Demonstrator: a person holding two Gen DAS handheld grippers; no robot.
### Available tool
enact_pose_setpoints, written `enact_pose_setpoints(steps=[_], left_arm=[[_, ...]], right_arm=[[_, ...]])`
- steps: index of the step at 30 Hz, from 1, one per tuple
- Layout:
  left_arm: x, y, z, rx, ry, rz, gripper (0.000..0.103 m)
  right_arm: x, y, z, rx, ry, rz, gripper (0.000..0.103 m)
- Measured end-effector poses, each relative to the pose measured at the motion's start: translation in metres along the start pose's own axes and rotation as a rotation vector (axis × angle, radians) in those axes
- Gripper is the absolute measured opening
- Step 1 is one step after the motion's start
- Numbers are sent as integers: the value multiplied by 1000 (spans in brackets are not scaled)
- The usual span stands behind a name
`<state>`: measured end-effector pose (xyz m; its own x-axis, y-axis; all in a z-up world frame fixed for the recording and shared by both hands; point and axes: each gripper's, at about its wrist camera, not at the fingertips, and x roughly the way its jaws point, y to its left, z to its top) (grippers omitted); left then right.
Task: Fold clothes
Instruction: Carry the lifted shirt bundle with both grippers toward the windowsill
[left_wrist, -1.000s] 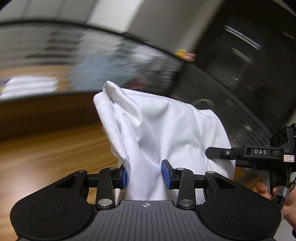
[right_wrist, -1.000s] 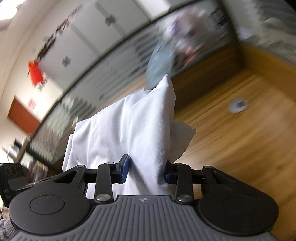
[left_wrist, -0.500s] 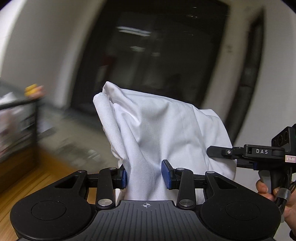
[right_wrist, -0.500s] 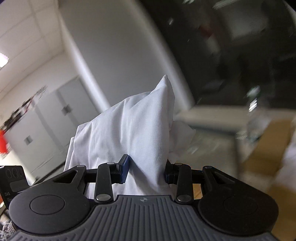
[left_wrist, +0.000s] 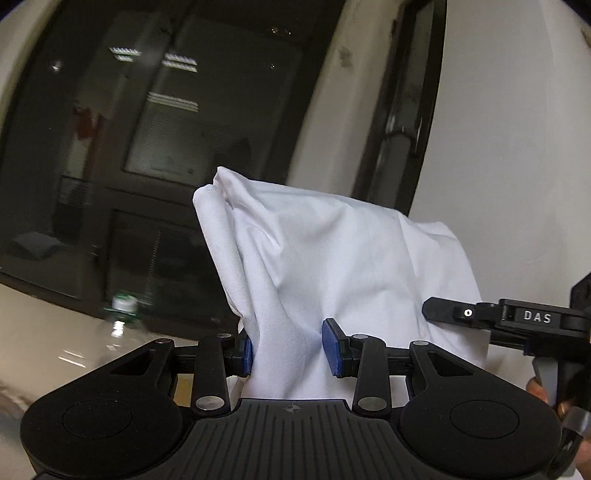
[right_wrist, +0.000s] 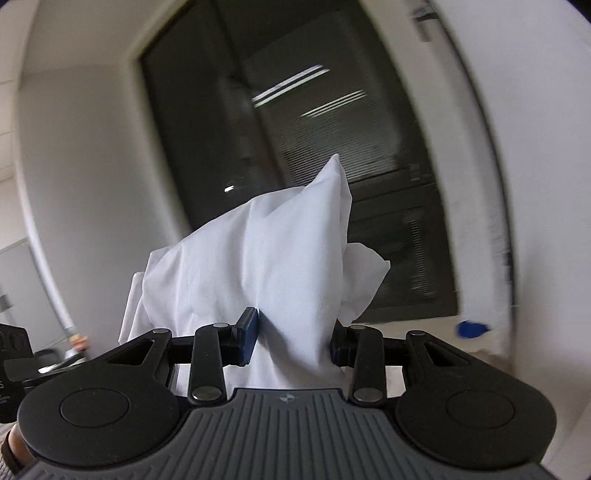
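Observation:
A white garment (left_wrist: 332, 258) is held up in the air, bunched and draped over both grippers. My left gripper (left_wrist: 287, 350) is shut on a fold of it, the blue pads pressing cloth between them. In the left wrist view the right gripper's black body marked DAS (left_wrist: 517, 317) shows at the right edge, against the cloth. In the right wrist view my right gripper (right_wrist: 293, 332) is shut on another part of the same white garment (right_wrist: 266, 258), which rises to a peak above the fingers. The garment's lower part is hidden behind the gripper bodies.
Both cameras face a dark glass window (left_wrist: 166, 147) set in a white wall (left_wrist: 517, 147). A clear plastic bottle with a green cap (left_wrist: 120, 317) stands low at the left. A small blue object (right_wrist: 471, 328) lies blurred at the lower right. A hand (left_wrist: 543, 398) grips the right tool.
Both grippers have swung upward with the garment: the wooden table and shelves seen a second ago have left view, replaced by the window and wall. The grip on the cloth is unchanged.

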<state>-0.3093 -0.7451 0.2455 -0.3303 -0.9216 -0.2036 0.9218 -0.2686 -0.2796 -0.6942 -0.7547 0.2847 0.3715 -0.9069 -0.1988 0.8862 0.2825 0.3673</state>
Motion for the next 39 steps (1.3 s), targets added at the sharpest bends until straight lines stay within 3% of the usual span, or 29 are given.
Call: enact_pose_setpoints(steps=[4,7,11,17,20,24,28,31,33,35,39], left_arm=[[63,5,1,-3,40,-3,39],[89,17,-7,-27,61,12,39],[131,33,-17,-54,94,43,39],[203,29,-23,15,99,108,40],[237,40,-32,-4,160,87,40],[276,58,-50,-99,303,66,40],[293,69,-64,-166,424,62,40],[300,71,-74,-164,459,94,46],[300,69,-78,-125,455,117,52],[296,67,-80,-98,436,149,53],[270,60,-67,-67,351,177,55]], right_arm=[[33,-40,2,18,-20,-86,42],[60,-63,2,51,-47,-139,42],[107,-81,-1,21,-69,-221,42],[170,-89,-18,30,-40,-296,42],[197,-91,-29,42,-17,-333,42],[230,-108,-38,63,80,-399,42],[255,-117,-47,99,213,-458,44],[264,-114,-65,88,278,-491,56],[270,-108,-78,36,299,-521,64],[268,-97,-82,-25,290,-537,75],[252,-71,-77,-153,237,-554,77]])
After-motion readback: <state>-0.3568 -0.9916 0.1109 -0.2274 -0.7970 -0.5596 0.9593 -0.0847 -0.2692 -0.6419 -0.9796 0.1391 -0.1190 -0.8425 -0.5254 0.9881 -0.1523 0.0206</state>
